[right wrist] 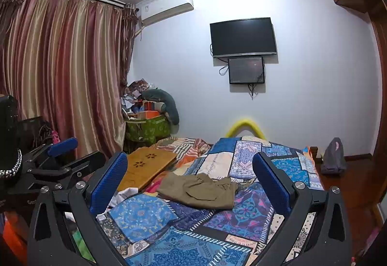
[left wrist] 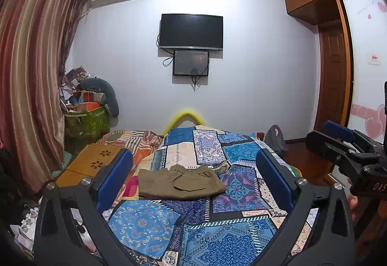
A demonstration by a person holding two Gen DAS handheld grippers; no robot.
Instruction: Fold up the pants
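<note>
Olive-brown pants (left wrist: 180,182) lie folded into a compact bundle on the patchwork bed cover (left wrist: 232,225), waistband toward the far side. They also show in the right wrist view (right wrist: 200,190). My left gripper (left wrist: 194,174) is open and empty, held back above the bed with the pants ahead between its fingers. My right gripper (right wrist: 189,175) is open and empty too, likewise short of the pants. The right gripper shows at the right edge of the left wrist view (left wrist: 338,138), and the left gripper shows at the left of the right wrist view (right wrist: 65,152).
A wooden lap tray (left wrist: 94,162) lies on the bed left of the pants. A green box of clutter (left wrist: 84,118) stands in the corner by the curtain (left wrist: 31,77). A grey bag (left wrist: 274,138) sits at the bed's far right. A TV (left wrist: 191,31) hangs on the wall.
</note>
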